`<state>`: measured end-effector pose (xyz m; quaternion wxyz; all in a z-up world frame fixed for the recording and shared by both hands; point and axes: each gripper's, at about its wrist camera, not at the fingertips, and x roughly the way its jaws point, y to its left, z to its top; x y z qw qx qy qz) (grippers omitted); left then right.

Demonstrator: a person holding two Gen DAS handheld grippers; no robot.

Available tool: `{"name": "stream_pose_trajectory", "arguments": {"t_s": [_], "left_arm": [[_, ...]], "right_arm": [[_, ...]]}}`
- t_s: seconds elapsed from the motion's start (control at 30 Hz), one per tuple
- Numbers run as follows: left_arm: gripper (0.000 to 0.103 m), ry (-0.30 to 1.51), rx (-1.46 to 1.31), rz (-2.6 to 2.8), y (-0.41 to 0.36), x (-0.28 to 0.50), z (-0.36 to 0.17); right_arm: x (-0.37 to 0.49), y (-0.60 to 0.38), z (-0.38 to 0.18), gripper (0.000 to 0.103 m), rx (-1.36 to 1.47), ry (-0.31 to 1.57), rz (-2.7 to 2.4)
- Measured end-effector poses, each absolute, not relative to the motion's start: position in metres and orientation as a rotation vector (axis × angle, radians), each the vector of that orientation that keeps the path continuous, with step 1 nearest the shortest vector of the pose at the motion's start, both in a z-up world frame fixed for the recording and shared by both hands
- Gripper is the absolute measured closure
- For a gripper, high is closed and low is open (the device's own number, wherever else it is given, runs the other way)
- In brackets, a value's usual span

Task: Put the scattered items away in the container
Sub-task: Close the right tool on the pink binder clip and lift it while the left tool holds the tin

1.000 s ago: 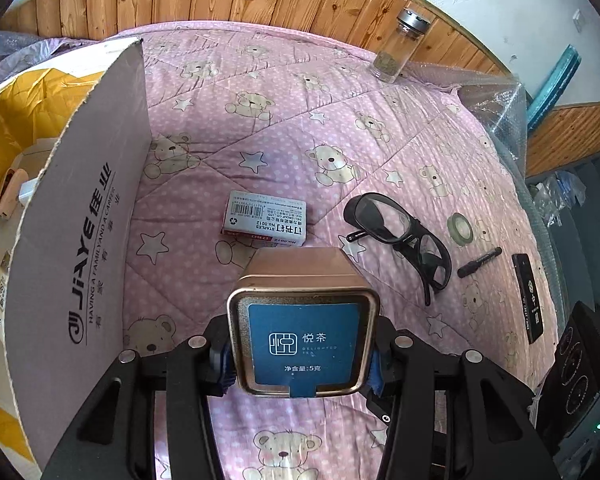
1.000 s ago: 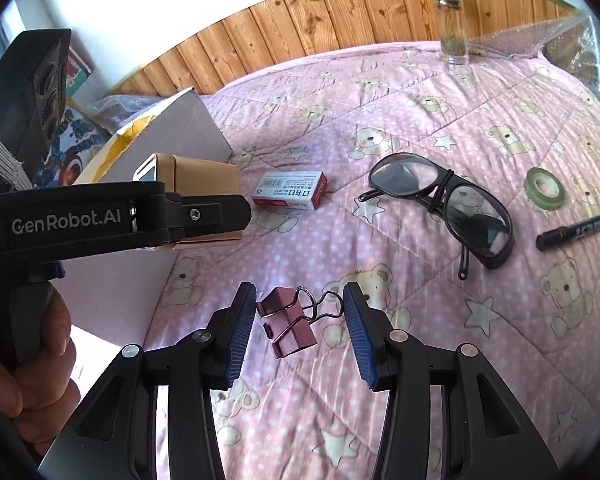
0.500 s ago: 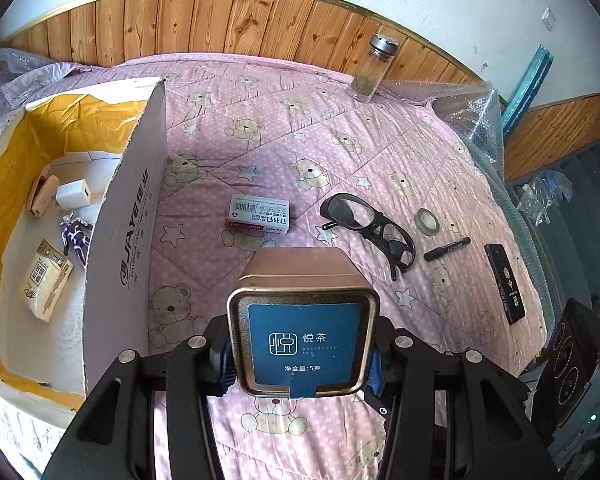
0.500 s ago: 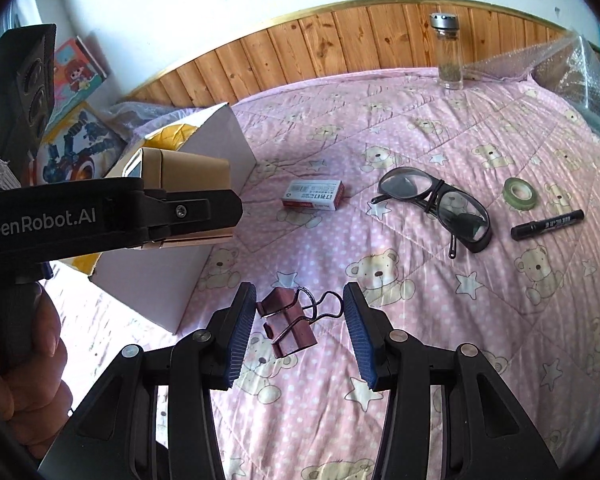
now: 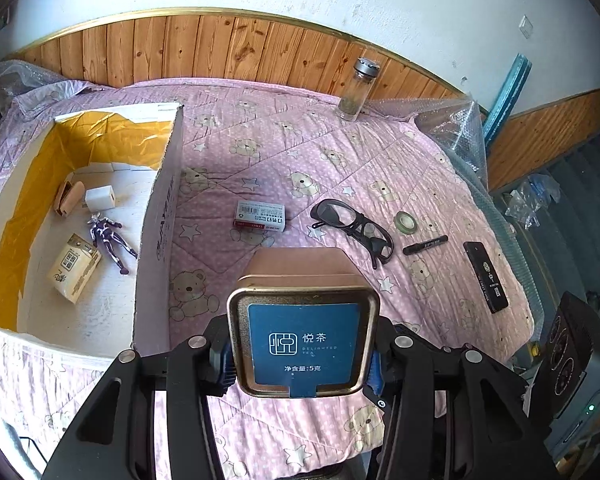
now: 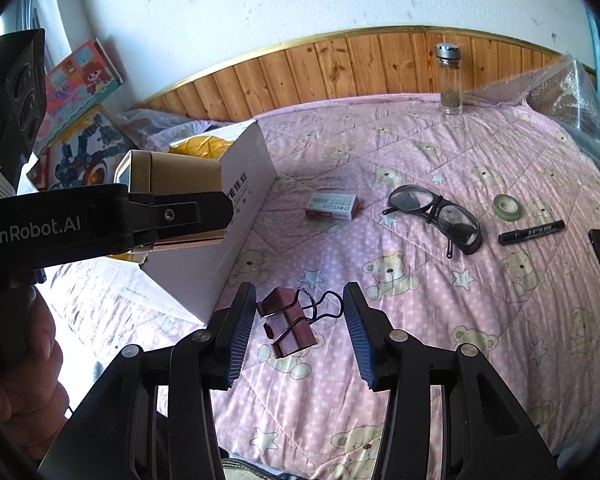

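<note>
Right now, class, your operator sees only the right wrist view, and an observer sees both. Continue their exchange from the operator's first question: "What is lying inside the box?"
Observer: A purple toy figure lies on the floor of the box.
Operator: Anything beyond it, toward the far wall?
Observer: Yes, a white charger, next to a tan case.
Operator: And nearer the front?
Observer: A beige packet lies there, left of the figure's legs.

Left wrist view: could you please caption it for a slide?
Left gripper holding a gold tea tin beside the open cardboard box.
</note>
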<state>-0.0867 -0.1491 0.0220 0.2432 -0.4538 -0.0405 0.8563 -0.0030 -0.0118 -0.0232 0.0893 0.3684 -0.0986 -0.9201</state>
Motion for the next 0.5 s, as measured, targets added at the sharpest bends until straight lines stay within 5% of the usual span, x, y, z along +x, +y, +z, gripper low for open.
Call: {"name": "stream_pose_trajectory", "arguments": {"t_s": [0.5], "left_arm": [[0.053,-0.121,-1.154,2.357,-0.173,-0.048,0.047]], "right_arm": [[0.029,-0.032,0.003,0.056,1.018,-0.242,-2.772]]}}
